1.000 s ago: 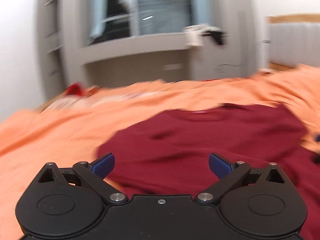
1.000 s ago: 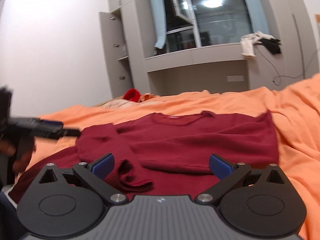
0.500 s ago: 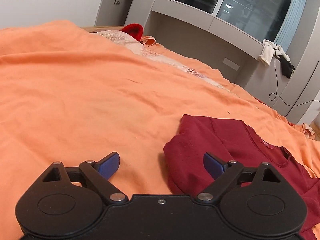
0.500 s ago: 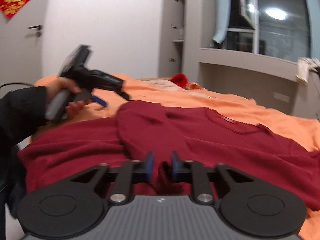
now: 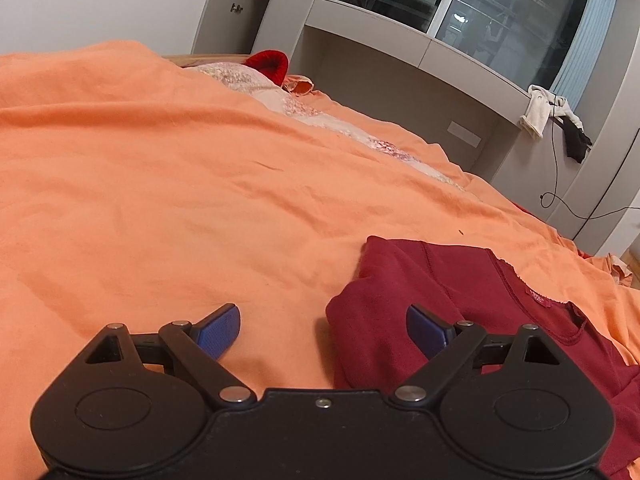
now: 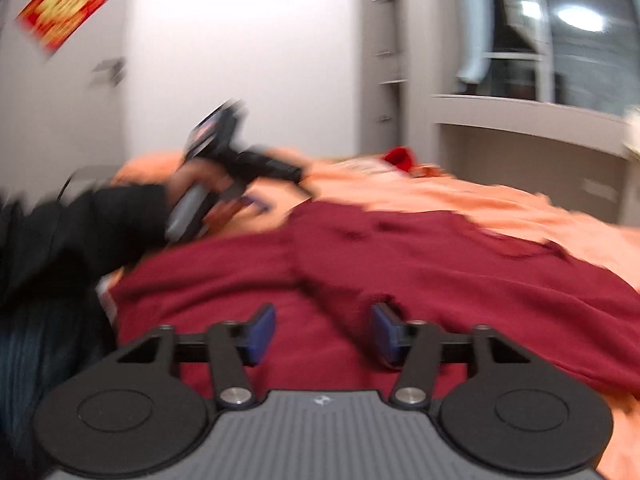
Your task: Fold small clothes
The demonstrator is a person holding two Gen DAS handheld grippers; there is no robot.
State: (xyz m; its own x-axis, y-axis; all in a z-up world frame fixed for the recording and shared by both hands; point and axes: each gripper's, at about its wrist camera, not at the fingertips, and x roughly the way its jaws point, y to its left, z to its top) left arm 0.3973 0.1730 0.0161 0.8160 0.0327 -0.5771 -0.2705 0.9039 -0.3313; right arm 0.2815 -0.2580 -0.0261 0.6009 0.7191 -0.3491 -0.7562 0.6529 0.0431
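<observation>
A dark red long-sleeved top [image 6: 460, 272] lies spread on the orange bedspread [image 5: 180, 184], one sleeve folded across its body. In the left wrist view its folded shoulder edge [image 5: 380, 320] lies between the fingers of my left gripper [image 5: 324, 330], which is open and low over the bed. My right gripper [image 6: 324, 332] is open just above the folded sleeve, with cloth between its blue pads; this view is blurred. The left gripper also shows in the right wrist view [image 6: 264, 196], held in a hand at the top's left side.
A red hat [image 5: 268, 65] and a patterned pillow [image 5: 256, 84] lie at the bed's head. A grey window ledge [image 5: 420, 46] with hanging clothes [image 5: 538, 110] and a cable runs behind the bed. A dark-sleeved arm [image 6: 80, 232] is at the left.
My right gripper, shut on the sleeve half a second ago, has opened and let it go. My left gripper has held almost still at the shoulder edge after swinging left.
</observation>
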